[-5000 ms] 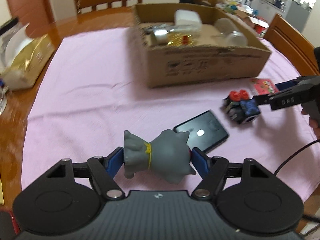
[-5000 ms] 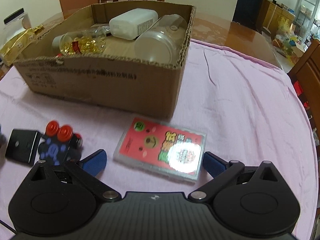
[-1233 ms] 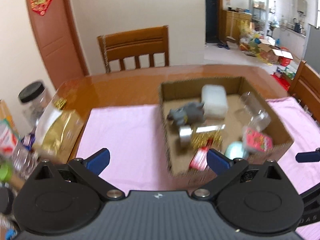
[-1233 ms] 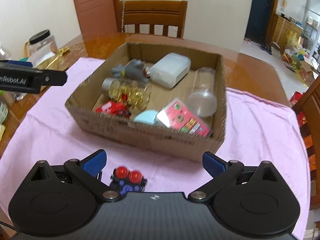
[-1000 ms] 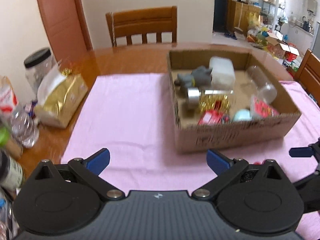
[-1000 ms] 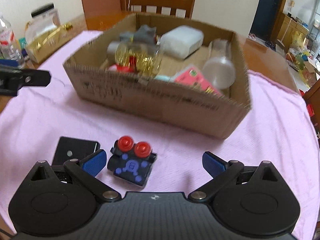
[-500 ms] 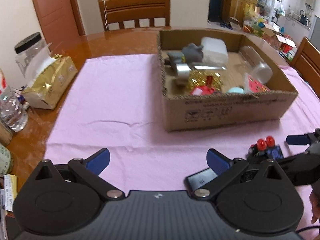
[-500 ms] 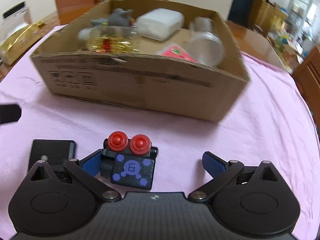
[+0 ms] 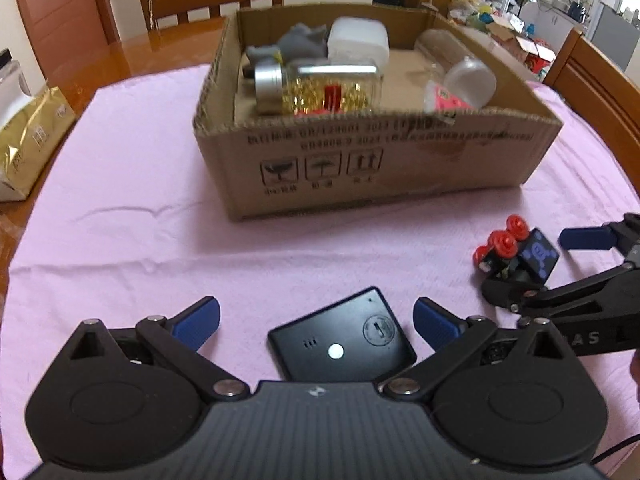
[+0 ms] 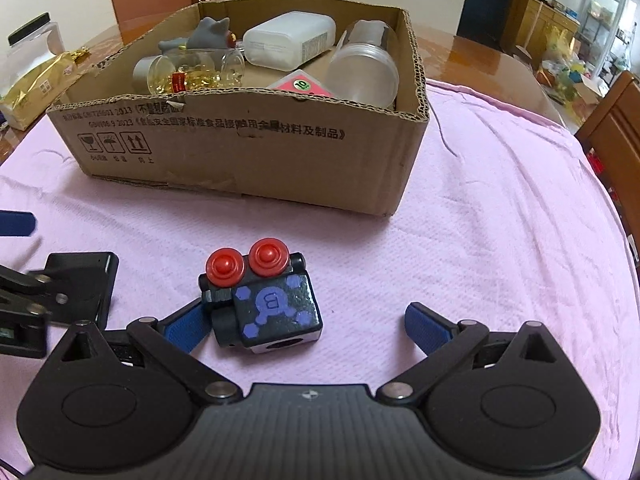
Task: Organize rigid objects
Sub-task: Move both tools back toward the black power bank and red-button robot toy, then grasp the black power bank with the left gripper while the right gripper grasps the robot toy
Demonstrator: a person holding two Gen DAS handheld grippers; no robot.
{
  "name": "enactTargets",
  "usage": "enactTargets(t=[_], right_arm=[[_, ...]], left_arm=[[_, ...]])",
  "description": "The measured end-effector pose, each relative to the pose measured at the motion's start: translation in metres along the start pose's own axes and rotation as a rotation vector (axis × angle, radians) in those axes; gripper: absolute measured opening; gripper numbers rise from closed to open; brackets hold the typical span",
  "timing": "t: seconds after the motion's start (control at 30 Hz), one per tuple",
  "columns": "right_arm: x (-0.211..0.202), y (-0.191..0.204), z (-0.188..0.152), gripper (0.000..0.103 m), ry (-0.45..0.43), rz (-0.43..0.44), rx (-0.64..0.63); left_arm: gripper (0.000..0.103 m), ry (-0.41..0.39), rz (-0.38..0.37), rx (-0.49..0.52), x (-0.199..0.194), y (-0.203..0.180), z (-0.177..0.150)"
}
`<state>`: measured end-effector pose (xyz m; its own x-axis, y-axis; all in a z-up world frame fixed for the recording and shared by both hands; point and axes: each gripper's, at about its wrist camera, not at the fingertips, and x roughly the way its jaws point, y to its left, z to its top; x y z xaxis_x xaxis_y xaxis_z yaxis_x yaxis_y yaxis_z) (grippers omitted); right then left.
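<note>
On pink cloth | left claw (image 9: 316, 316) now spread around black device (image 9: 342, 342) | right claw (image 10: 308, 322) spread beside toy (image 10: 262, 298)

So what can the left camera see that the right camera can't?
Only the left wrist view shows the whole flat black device between the open left gripper fingers, and the right gripper from the side. Only the right wrist view shows the open right gripper from behind, its left finger against the black toy block with red knobs. Both show that toy, the cardboard box, the grey toy figure inside it and the pink cloth.
</note>
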<state>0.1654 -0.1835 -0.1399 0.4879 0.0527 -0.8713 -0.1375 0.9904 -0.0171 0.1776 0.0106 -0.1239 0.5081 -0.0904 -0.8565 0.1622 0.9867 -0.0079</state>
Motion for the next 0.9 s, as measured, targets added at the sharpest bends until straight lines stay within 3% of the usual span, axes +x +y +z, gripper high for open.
enactTargets(t=[0.37,0.5,0.63,0.8,0.9], right_arm=[[-0.001,-0.002,0.000,0.103,-0.009,0.016,-0.025],[-0.001,-0.002,0.000,0.103,-0.013,0.019,-0.030],[-0.001,-0.003,-0.001,0.103,-0.015,0.022,-0.035],[-0.003,-0.004,-0.002,0.103,-0.016,0.032,-0.049],[-0.004,-0.004,-0.004,0.103,-0.012,0.042,-0.063]], left_arm=[[0.102,0.033,0.010,-0.032,-0.005,0.015,-0.020],[0.102,0.033,0.017,0.027,-0.005,0.011,-0.023],[0.102,0.023,-0.021,0.100,-0.002,0.005,-0.017],[0.093,0.013,-0.086,0.190,-0.001,0.001,-0.012],[0.082,0.009,-0.111,0.233,-0.003,-0.002,-0.010]])
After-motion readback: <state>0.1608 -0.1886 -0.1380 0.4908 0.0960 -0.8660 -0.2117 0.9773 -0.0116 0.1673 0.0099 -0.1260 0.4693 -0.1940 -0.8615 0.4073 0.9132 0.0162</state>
